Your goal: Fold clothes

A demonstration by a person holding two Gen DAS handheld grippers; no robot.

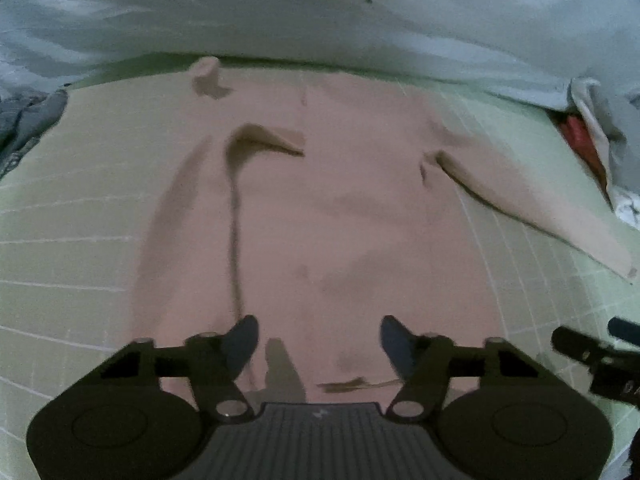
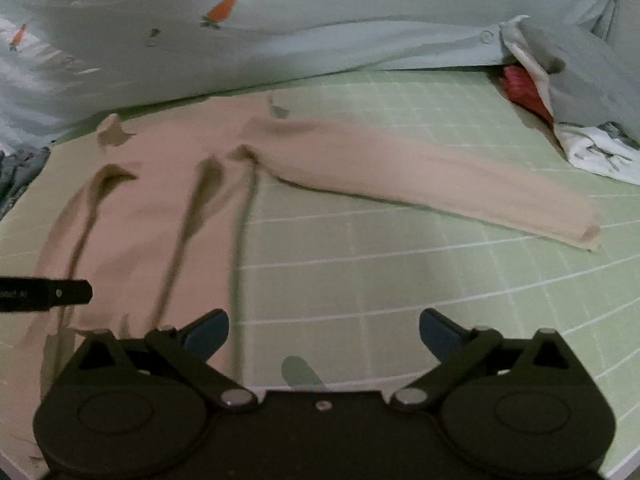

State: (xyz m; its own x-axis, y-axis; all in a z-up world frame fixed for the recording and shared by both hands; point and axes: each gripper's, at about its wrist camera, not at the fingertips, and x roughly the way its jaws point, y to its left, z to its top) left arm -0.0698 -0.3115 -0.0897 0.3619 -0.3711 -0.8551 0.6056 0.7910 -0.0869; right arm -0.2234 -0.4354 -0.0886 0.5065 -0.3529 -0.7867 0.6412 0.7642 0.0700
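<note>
A pale pink long-sleeved soft knit top (image 1: 320, 208) lies spread flat on a light green bed sheet with a white grid pattern (image 2: 400, 280), its body running from near to far and one sleeve (image 2: 420, 176) stretched out to the right. The left claw (image 1: 319, 338) hovers over the near hem of the top, its blue-tipped fingers (image 1: 242, 340) wide apart, holding nothing. The right claw (image 2: 324, 330) sits just beside the top's right edge, over bare sheet; its fingers (image 2: 438, 330) are also spread wide and grip nothing, the left finger over the garment's edge. Whether either claw touches the cloth cannot be told. Creases run lengthwise along the top's left side. At the far side lies a bulky pale blue-green quilt printed with orange carrots (image 2: 224, 12), close to the collar. At the far right sits a heap of grey, white and red fabric (image 2: 560, 100), well apart from the sleeve cuff. A crumpled grey-blue cloth (image 1: 28, 120) shows at the far left.
</note>
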